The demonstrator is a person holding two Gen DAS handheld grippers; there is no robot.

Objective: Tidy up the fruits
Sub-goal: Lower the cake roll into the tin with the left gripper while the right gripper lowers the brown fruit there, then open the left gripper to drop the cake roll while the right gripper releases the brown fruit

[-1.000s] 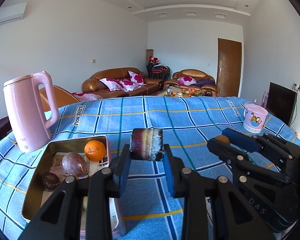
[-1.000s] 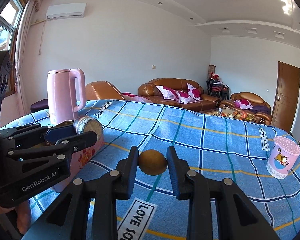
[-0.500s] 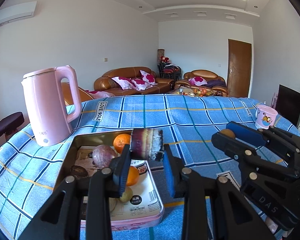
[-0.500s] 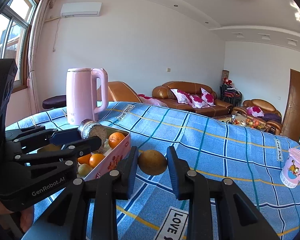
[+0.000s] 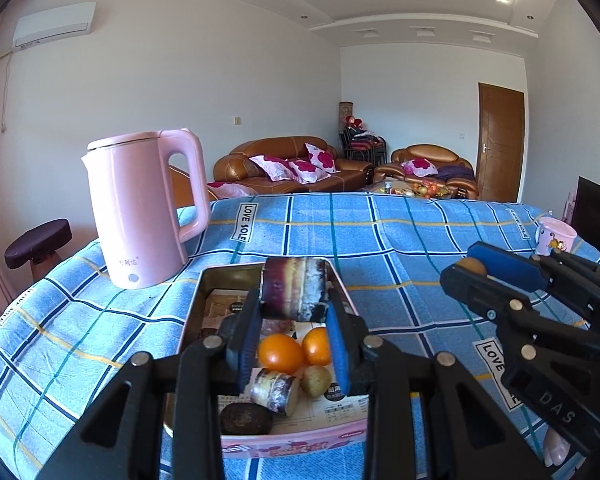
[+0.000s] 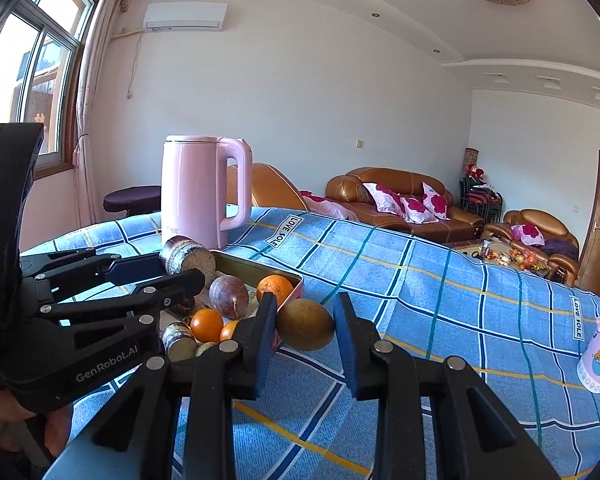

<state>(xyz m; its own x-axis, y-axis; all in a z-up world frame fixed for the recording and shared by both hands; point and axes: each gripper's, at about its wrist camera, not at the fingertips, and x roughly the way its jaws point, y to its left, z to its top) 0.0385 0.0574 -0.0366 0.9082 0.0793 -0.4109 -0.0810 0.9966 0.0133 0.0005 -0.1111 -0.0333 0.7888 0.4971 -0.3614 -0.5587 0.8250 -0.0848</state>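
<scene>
Two tongs are loaded: the left tongs (image 5: pixel 292 336) clamp a purple cane piece (image 5: pixel 294 294) above the pink tin (image 5: pixel 296 442), the right tongs (image 6: pixel 305 330) pinch a brown round fruit (image 6: pixel 305 330) just beside its right rim. Oranges (image 5: pixel 280 354) lie inside. Toward the desk's (image 6: pixel 440 300) right edge the cloth lies bare up to the pink cup (image 6: pixel 598 354); the pink kettle (image 5: pixel 140 208) stands near the left edge.

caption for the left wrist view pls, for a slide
Left hand-held gripper holds a sugarcane piece over the pink fruit tin.
</scene>
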